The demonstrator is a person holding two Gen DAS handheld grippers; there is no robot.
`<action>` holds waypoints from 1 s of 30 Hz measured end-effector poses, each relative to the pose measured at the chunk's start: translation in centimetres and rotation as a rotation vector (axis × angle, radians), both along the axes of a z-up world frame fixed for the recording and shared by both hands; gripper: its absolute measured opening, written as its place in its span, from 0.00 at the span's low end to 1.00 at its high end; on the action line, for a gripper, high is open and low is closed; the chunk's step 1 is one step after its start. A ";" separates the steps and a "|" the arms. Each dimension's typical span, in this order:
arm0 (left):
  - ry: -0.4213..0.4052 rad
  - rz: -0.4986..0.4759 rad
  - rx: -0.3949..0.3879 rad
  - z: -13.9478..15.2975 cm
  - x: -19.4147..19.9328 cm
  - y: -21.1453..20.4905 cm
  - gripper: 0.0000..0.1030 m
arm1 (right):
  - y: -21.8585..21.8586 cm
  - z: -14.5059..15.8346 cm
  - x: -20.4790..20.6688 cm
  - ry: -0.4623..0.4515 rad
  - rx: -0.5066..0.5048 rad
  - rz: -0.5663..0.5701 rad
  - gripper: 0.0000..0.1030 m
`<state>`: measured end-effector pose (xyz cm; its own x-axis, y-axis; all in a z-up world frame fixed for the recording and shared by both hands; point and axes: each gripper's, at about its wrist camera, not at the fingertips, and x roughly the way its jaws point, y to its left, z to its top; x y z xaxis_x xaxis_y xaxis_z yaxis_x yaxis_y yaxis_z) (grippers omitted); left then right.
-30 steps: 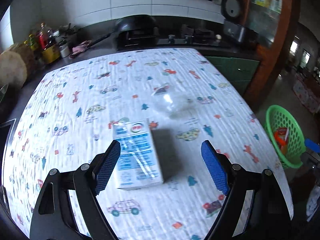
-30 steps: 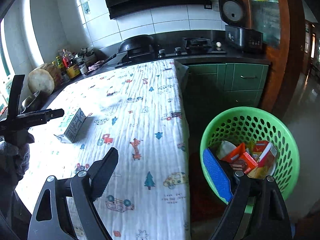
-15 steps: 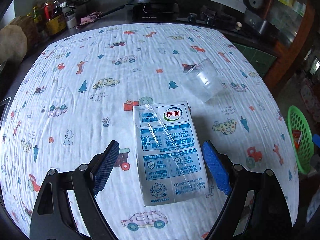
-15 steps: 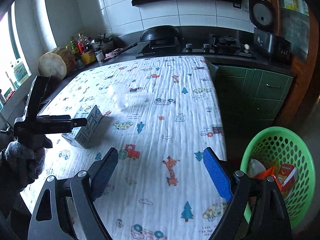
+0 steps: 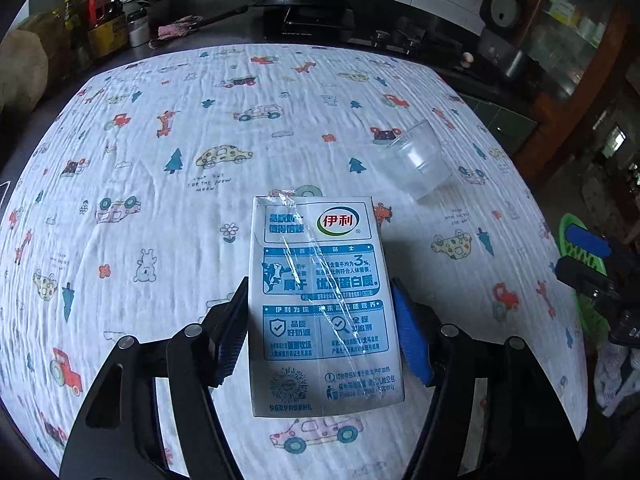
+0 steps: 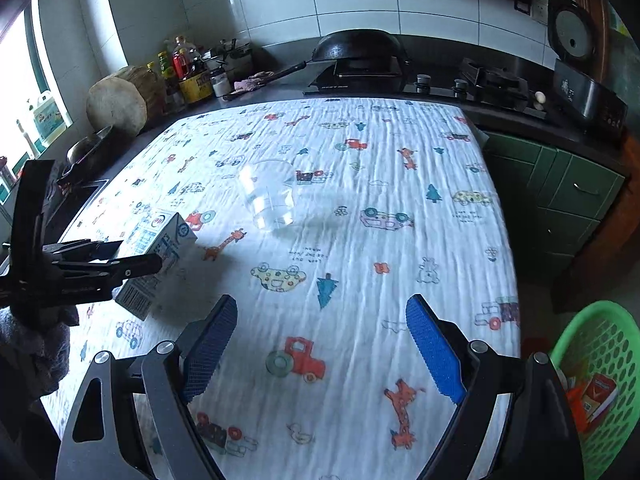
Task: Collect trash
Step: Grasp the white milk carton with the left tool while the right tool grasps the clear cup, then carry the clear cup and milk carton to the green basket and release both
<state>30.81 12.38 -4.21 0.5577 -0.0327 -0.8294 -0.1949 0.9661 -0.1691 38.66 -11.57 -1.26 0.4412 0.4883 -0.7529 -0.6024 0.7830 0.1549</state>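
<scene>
A blue and white milk carton (image 5: 322, 300) lies on the patterned tablecloth (image 5: 160, 160). My left gripper (image 5: 320, 328) has closed its blue pads against both sides of the carton; it also shows at the left of the right wrist view (image 6: 132, 264) around the carton (image 6: 160, 248). A clear plastic cup (image 5: 418, 160) lies on its side beyond the carton, seen too in the right wrist view (image 6: 270, 196). My right gripper (image 6: 320, 348) is open and empty above the cloth near the table's right edge. A green basket (image 6: 600, 380) holding red cartons stands on the floor to the right.
A counter at the back holds a black wok (image 6: 356, 50), a gas stove (image 6: 492, 80), a rice cooker (image 6: 576, 68), bottles (image 6: 182, 64) and a wooden block (image 6: 118, 106). Green cabinets (image 6: 560, 196) stand right of the table.
My left gripper moved forward over the carton and closed on its sides. My right gripper swung left from the basket to over the table.
</scene>
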 end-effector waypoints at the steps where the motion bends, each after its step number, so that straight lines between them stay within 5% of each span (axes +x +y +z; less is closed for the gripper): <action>1: -0.006 -0.001 0.000 0.3 -0.4 0.4 0.63 | 0.9 -0.1 0.4 0.003 0.004 0.011 0.81; 13: -0.043 -0.013 -0.015 1.6 -3.0 3.9 0.63 | 10.6 -2.2 4.8 0.006 -0.026 0.107 0.81; 22: -0.057 -0.037 -0.021 1.8 -3.4 4.4 0.63 | 13.7 -4.0 7.9 0.023 -0.061 0.104 0.77; 30: -0.063 -0.053 -0.019 1.9 -3.4 4.2 0.63 | 14.3 -4.6 8.5 0.035 -0.059 0.094 0.60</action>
<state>27.44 16.62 -2.36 0.6055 -0.0787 -0.7920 -0.1319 0.9714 -0.1974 47.14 2.68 -5.86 0.3682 0.4805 -0.7960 -0.6685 0.7318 0.1325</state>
